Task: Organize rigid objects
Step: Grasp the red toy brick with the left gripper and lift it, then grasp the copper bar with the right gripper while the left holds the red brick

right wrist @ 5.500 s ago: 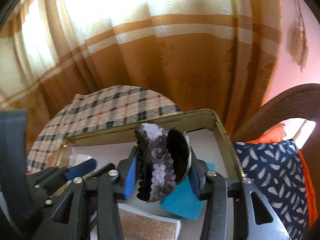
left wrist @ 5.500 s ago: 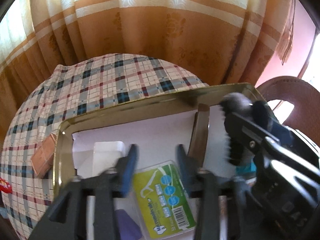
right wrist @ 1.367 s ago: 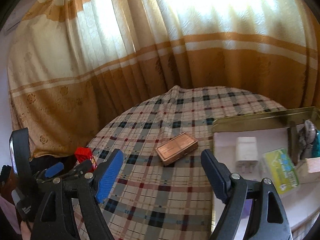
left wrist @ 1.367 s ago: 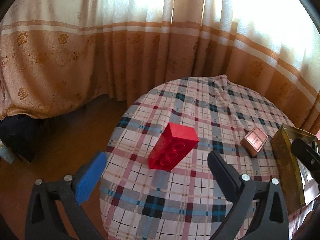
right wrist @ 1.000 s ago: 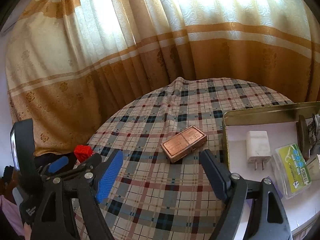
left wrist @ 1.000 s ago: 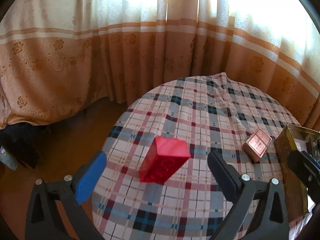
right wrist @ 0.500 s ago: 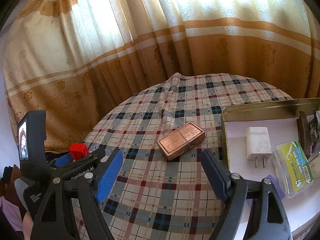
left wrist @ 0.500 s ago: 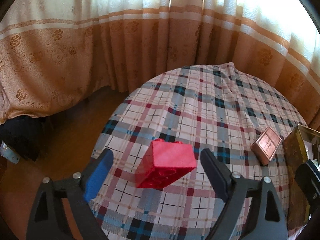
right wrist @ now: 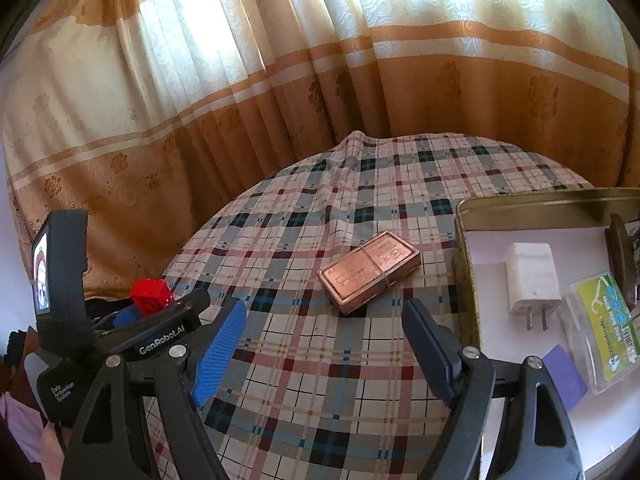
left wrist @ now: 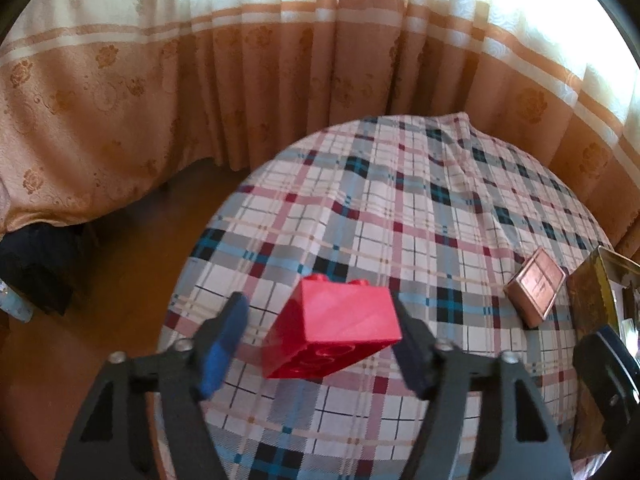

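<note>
A red toy brick (left wrist: 332, 332) lies tilted on the plaid tablecloth (left wrist: 420, 220) near the table's left edge. My left gripper (left wrist: 320, 344) is open with its fingers on either side of the brick; the right finger is close to it, the left one apart. The brick also shows in the right wrist view (right wrist: 150, 296) behind the left gripper. My right gripper (right wrist: 324, 344) is open and empty above the cloth, short of a copper-coloured flat case (right wrist: 370, 270). The case also shows in the left wrist view (left wrist: 536, 286).
A gold tin tray (right wrist: 520, 204) at the right holds a white plug adapter (right wrist: 532, 280), a green floss-pick box (right wrist: 604, 328) and a purple piece (right wrist: 564, 372). Its rim shows in the left wrist view (left wrist: 592, 292). Curtains hang behind the round table; the floor drops off at the left.
My left gripper has come down around the red brick and its fingers have narrowed. My right gripper has stayed open over the cloth near the copper case.
</note>
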Demonstrator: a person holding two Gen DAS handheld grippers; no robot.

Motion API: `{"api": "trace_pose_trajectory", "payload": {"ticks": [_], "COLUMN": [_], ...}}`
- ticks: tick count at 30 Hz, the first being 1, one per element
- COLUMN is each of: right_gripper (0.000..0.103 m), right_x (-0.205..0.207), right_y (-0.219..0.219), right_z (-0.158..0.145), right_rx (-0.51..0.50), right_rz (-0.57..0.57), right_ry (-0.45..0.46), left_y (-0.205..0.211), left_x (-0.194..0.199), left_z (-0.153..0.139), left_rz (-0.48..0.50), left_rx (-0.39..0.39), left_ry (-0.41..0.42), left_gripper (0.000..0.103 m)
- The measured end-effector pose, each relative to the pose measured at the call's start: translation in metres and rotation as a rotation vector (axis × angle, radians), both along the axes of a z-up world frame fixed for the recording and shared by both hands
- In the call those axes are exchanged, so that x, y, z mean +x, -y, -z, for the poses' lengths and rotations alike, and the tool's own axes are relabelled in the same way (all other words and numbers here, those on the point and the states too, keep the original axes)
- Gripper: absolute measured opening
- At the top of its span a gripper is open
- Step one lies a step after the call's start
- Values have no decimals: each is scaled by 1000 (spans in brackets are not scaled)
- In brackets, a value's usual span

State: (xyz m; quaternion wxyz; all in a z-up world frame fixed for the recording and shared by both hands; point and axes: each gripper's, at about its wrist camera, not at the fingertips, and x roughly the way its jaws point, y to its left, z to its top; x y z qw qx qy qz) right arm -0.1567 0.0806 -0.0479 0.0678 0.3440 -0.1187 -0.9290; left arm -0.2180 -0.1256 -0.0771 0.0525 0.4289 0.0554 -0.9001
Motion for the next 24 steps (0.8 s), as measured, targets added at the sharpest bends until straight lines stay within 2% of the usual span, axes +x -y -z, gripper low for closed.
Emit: {"api": "trace_pose_trajectory", "payload": {"ticks": [3, 6, 11, 17, 20, 24], "right_gripper": [82, 82, 83, 83, 83, 83], "right_x": [-1, -3, -9, -18, -15, -30], "right_y": [1, 3, 7, 16, 28, 36], "right_z": [0, 0, -2, -8, -13, 2], "right_rx": [2, 9, -21, -23, 19, 4], "right_rz": [-1, -2, -1, 36, 22, 53], "right_ry": [0, 1, 12, 14, -16, 89], "left_y": [2, 6, 19, 33, 40, 47], "left_x": [1, 4, 7, 13, 17, 29], "left_z": [-1, -2, -2, -3, -5, -11], "left_rz": [-1, -7, -33, -61, -68, -87], "left_rx": [22, 51, 114, 199, 240, 273], "left_ry": [-10, -26, -48, -86, -115, -181], "left_gripper": [59, 43, 31, 30, 30, 30]}}
